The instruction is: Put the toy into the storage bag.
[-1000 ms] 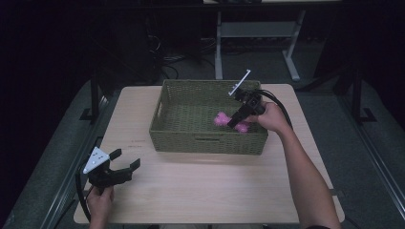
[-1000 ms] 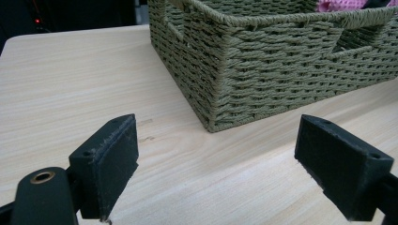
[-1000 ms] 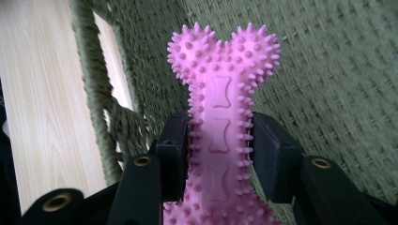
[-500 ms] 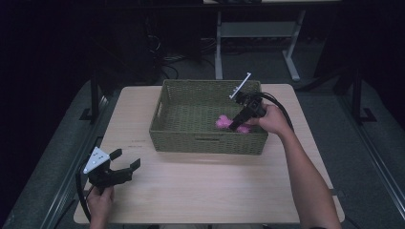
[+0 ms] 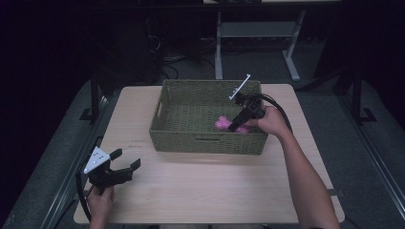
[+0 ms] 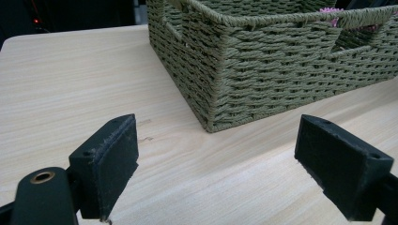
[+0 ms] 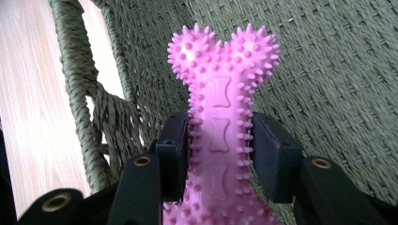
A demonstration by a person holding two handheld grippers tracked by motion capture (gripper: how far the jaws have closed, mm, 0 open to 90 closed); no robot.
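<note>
Pink spiked bone toy (image 7: pixel 219 136) goes into the woven basket (image 5: pixel 200 143)

Clamped at its narrow shaft by the right gripper (image 7: pixel 219 145), the toy looks light, rubbery and grippy. It sits lower inside the basket than a second ago. The left gripper (image 6: pixel 220 164) waits wide open over the table (image 6: pixel 61 84).

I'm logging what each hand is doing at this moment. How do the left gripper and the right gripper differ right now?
The left gripper is open with nothing between its jaws; the right gripper is shut on the pink spiky bone toy. The left gripper sits over the bare wooden table, outside the green woven basket; the right gripper reaches down inside that basket. Both are black, two-jawed and hand-held.
</note>
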